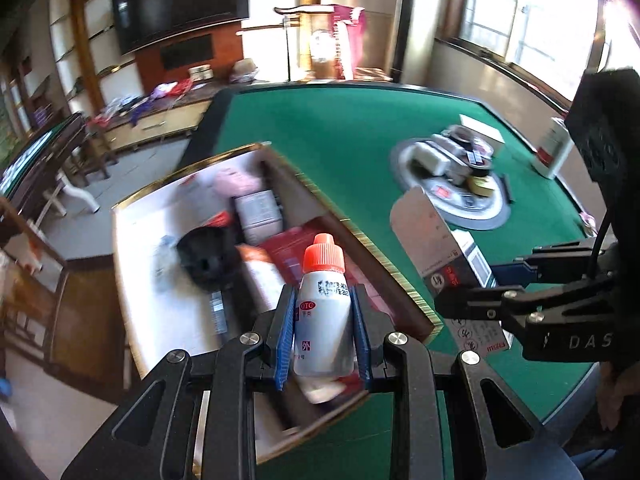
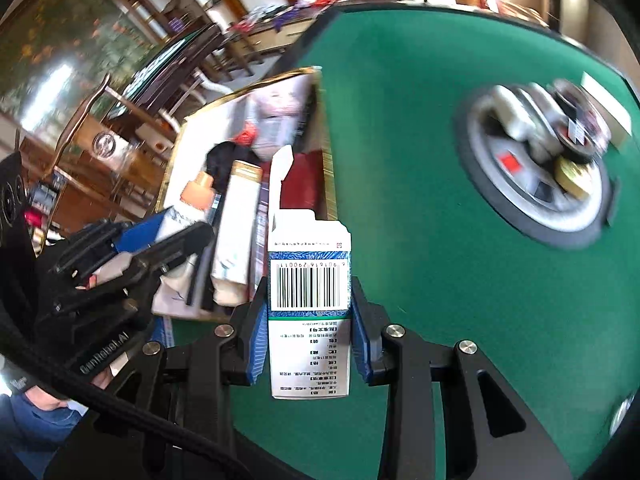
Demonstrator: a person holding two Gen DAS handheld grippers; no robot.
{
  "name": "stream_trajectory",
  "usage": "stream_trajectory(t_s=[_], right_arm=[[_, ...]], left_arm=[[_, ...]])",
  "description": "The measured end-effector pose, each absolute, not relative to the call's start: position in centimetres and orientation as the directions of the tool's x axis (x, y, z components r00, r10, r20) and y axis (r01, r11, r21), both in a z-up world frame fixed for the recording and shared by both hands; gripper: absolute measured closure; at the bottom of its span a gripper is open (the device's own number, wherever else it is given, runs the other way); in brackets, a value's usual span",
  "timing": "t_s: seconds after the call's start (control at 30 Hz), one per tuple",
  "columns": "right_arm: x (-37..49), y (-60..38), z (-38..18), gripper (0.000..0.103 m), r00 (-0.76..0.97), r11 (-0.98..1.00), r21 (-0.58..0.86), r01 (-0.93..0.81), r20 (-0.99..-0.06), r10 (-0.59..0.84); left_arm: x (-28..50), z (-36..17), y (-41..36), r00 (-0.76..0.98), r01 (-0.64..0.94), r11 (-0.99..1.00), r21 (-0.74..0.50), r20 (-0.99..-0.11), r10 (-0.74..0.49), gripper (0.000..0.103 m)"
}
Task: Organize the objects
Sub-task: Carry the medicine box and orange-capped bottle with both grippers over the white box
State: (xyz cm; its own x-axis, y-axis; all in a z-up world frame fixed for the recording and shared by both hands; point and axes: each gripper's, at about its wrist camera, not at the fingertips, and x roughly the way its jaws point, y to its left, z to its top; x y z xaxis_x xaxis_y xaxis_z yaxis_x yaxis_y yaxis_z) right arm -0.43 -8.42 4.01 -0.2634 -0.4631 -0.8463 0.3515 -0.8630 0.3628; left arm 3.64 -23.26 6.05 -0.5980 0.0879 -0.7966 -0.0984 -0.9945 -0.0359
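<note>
The left tool [image 1: 323, 334] squeezes a small white bottle [image 1: 324, 316] with an orange cap, up over the open box [image 1: 132, 256] on the green desk [image 1: 340, 136]. At 3 o'clock from it, the right tool [image 2: 308, 334] pinches a little carton [image 2: 309, 312], flap open.

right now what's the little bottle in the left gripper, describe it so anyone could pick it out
On the green table, above the open gold-edged box of clutter, the left gripper is shut on a small white bottle. It points cap-first away from the camera between the blue pads. Its orange-red screw cap and red OTC mark distinguish it from the right gripper's carton.
</note>
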Motion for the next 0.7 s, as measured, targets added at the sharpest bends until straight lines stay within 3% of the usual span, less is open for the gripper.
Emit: stream_trajectory(t_s=[0.37,0.7], right_arm=[[-3.2,-17.5,2.4,0.07,-0.21,-0.836,0.325,0.441,-0.869,-0.449],[-4.7,-19.7,0.8,0.07,-0.194,-0.842,0.301,0.447,-0.887,-0.42]], left_arm=[[3.7,3.8,-29.4,-0.58,0.003,-0.999,-0.034,-0.814,0.026,0.08],[3.3,2.0,-31.0,-0.553,0.017,-0.999,-0.027,-0.833,0.013,0.08]])
